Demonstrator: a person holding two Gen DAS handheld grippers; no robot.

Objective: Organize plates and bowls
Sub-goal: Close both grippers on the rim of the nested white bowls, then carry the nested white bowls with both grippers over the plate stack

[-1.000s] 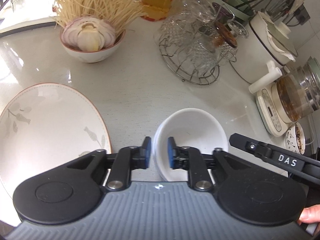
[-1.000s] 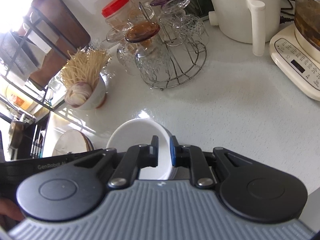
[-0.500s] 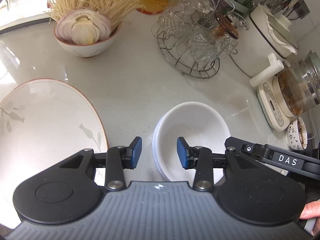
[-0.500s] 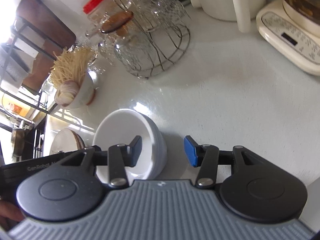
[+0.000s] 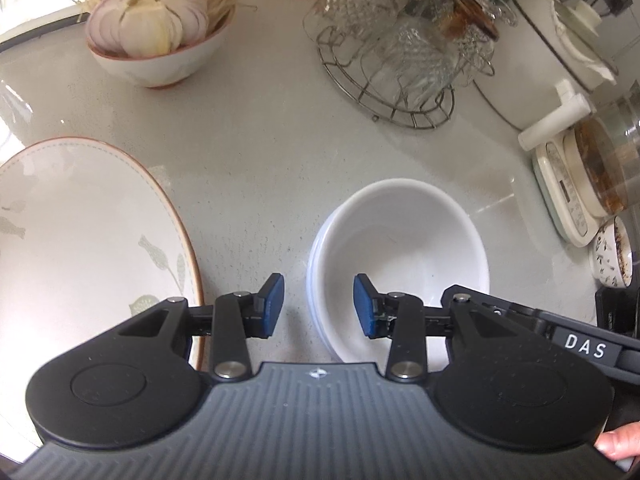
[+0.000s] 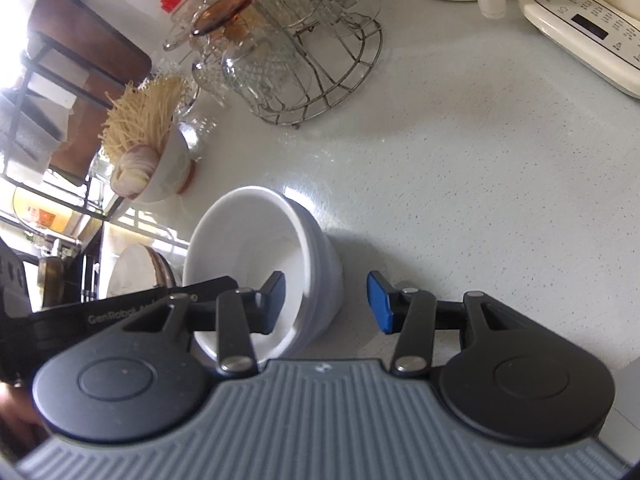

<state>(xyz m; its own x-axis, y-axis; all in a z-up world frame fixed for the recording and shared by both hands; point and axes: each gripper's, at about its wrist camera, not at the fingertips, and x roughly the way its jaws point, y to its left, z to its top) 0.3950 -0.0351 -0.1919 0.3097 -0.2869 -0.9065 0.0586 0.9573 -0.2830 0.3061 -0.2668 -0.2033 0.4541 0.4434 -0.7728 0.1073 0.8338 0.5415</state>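
Observation:
A stack of white bowls (image 5: pixel 400 256) stands on the pale counter. My left gripper (image 5: pixel 319 306) is open and straddles the stack's left rim, one blue pad outside and one inside, neither touching. In the right wrist view the same bowls (image 6: pixel 256 256) sit low and left of centre. My right gripper (image 6: pixel 326 304) straddles their right wall, its jaws closing, and the pads stand apart from the wall. A large leaf-patterned plate (image 5: pixel 80 248) lies flat to the left of the bowls. The right wrist view shows its edge (image 6: pixel 132 276) beyond them.
A bowl of onion, garlic and dry noodles (image 5: pixel 156 40) stands at the back left. A wire rack of upturned glasses (image 5: pixel 400 60) sits behind the bowls. To the right are a white pot (image 5: pixel 560 60), a kettle base (image 5: pixel 568 208) and a small patterned cup (image 5: pixel 612 252).
Both grippers were pinched on the bowl's rim a second ago and have let go, their jaws now wide. Both hands have sunk a little toward the counter.

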